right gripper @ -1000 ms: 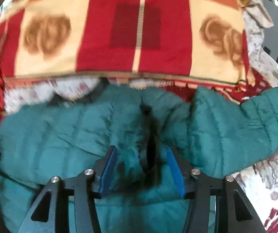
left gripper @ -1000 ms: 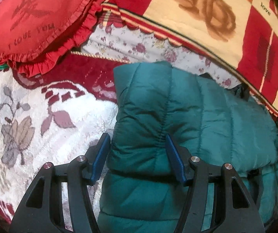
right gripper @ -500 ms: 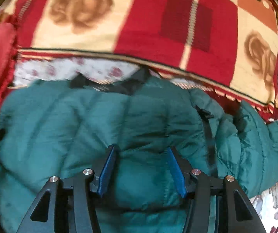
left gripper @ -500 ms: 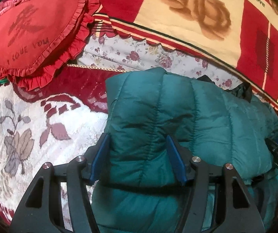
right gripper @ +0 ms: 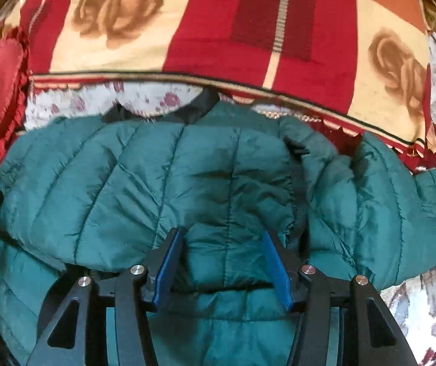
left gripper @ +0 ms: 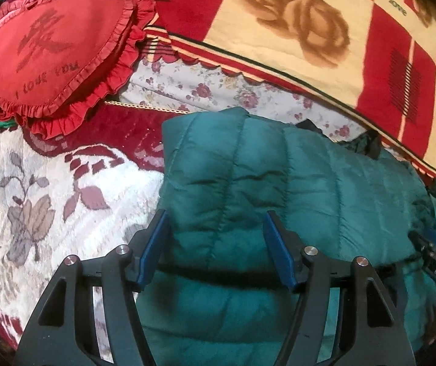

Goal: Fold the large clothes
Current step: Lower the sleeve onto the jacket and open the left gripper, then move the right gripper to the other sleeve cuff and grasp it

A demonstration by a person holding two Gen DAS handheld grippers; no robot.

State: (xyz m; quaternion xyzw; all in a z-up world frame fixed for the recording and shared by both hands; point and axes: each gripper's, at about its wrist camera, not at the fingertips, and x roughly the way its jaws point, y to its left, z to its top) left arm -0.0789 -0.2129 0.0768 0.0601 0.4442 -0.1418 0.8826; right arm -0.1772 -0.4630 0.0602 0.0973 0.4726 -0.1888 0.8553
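Observation:
A dark green quilted puffer jacket [left gripper: 278, 183] lies on the bed, its upper layer folded over the lower part. It also fills the right wrist view [right gripper: 157, 183], with a sleeve [right gripper: 416, 213] stretched out to the right. My left gripper [left gripper: 216, 228] is open, its blue pads either side of the folded layer's left end. My right gripper [right gripper: 222, 247] is open, its jaws around the folded layer near the jacket's middle. The right gripper's tip shows at the right edge of the left wrist view [left gripper: 434, 244].
A red heart-shaped cushion [left gripper: 56, 48] lies at the back left. A red and cream rose-patterned blanket [left gripper: 309, 30] runs along the back, seen also in the right wrist view [right gripper: 218, 24]. A white and red floral bedspread [left gripper: 50, 189] lies left of the jacket.
Both grippers carried the jacket's near part forward and laid it over the rest. The right view swung from the black zipper edge to the smooth folded back. Both jaws stay wide.

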